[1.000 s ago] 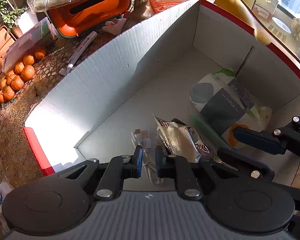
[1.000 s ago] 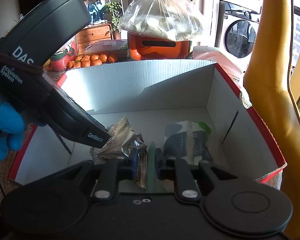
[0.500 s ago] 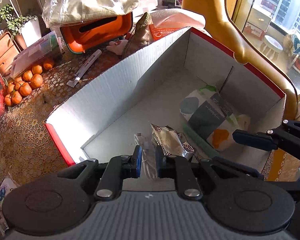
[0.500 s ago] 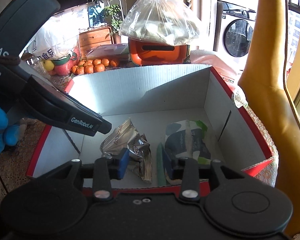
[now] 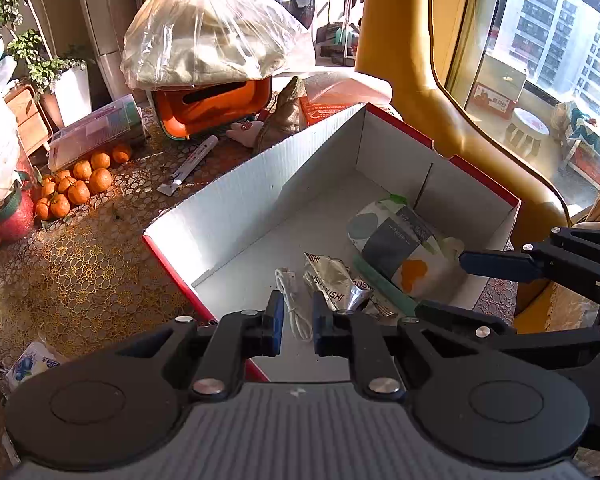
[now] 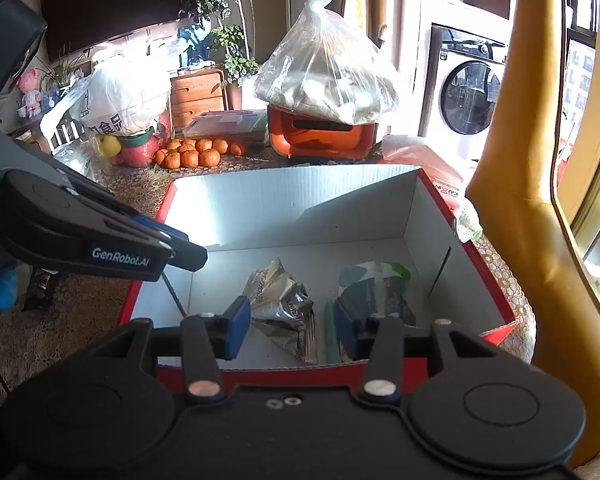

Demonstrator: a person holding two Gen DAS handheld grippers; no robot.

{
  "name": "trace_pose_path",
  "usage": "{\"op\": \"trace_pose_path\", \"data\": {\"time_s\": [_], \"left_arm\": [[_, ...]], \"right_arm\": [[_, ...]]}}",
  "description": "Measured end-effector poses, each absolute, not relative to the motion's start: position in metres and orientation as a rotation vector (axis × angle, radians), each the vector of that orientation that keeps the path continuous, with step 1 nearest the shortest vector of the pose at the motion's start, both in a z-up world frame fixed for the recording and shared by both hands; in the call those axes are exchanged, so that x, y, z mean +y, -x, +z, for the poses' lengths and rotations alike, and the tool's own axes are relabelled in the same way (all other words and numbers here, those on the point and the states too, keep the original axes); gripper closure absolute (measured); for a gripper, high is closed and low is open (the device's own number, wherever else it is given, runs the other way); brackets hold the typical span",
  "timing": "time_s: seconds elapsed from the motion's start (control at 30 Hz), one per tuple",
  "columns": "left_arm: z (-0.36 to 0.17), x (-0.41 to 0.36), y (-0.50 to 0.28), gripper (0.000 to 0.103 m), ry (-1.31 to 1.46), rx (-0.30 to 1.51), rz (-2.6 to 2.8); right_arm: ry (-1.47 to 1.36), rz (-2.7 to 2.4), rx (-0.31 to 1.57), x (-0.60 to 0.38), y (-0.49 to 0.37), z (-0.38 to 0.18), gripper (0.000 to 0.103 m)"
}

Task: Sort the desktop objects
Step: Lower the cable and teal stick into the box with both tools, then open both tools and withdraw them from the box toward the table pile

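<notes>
Both grippers are held above the near edge of the box (image 6: 300, 200), and nothing is gripped by either. The left gripper (image 5: 294, 322) is parted by a narrow gap, with the white cable (image 5: 290, 300) seen through it on the box floor; the right gripper (image 6: 286, 326) is spread wide. Already in the box are the foil packet (image 6: 280, 304), a green stick (image 6: 329, 334) and a tissue pack (image 6: 374, 290). On the table (image 5: 80, 264), a tube (image 5: 190, 164) and the oranges (image 5: 76, 184) are left unsorted. The low box wall could be clipped and the box shoved, if a gripper is swung out carelessly. The cable and tube are shown only by the left view; in the right view they are hidden, though the left gripper's closeness to the wall is shown there.
</notes>
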State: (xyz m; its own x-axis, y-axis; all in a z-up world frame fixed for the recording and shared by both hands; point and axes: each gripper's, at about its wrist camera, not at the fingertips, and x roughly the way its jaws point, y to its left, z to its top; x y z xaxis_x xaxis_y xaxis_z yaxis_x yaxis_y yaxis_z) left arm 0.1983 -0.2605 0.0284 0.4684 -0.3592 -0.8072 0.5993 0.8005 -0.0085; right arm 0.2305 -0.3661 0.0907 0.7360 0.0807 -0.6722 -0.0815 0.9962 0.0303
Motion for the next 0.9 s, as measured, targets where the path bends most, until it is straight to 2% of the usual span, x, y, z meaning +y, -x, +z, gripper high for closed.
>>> {"op": "trace_pose_path", "data": {"time_s": [0.07, 0.13, 0.3, 0.43, 0.5, 0.63, 0.8, 0.9], "left_arm": [[0.032, -0.254, -0.193, 0.088, -0.283, 0.899, -0.608], [0.036, -0.247, -0.186, 0.080, -0.277, 0.880, -0.613], [0.041, -0.228, -0.169, 0.054, -0.246, 0.851, -0.618], [0.042, -0.213, -0.153, 0.050, -0.232, 0.837, -0.615], [0.043, -0.204, -0.145, 0.043, -0.222, 0.826, -0.609], [0.045, -0.184, -0.132, 0.038, -0.190, 0.800, -0.583], [0.047, -0.155, -0.120, 0.017, -0.164, 0.775, -0.552], [0.048, -0.137, -0.111, 0.011, -0.155, 0.748, -0.528]], "right_arm": [[0.007, 0.088, 0.733, -0.362, -0.228, 0.094, 0.056], [0.015, 0.086, 0.723, -0.358, -0.223, 0.098, 0.053], [0.003, 0.082, 0.699, -0.353, -0.212, 0.103, 0.046], [0.002, 0.091, 0.677, -0.347, -0.204, 0.106, 0.040], [-0.003, 0.096, 0.665, -0.343, -0.200, 0.108, 0.038], [-0.009, 0.108, 0.647, -0.334, -0.193, 0.112, 0.032], [-0.002, 0.141, 0.625, -0.320, -0.184, 0.118, 0.025], [-0.001, 0.170, 0.618, -0.309, -0.179, 0.119, 0.024]]}}
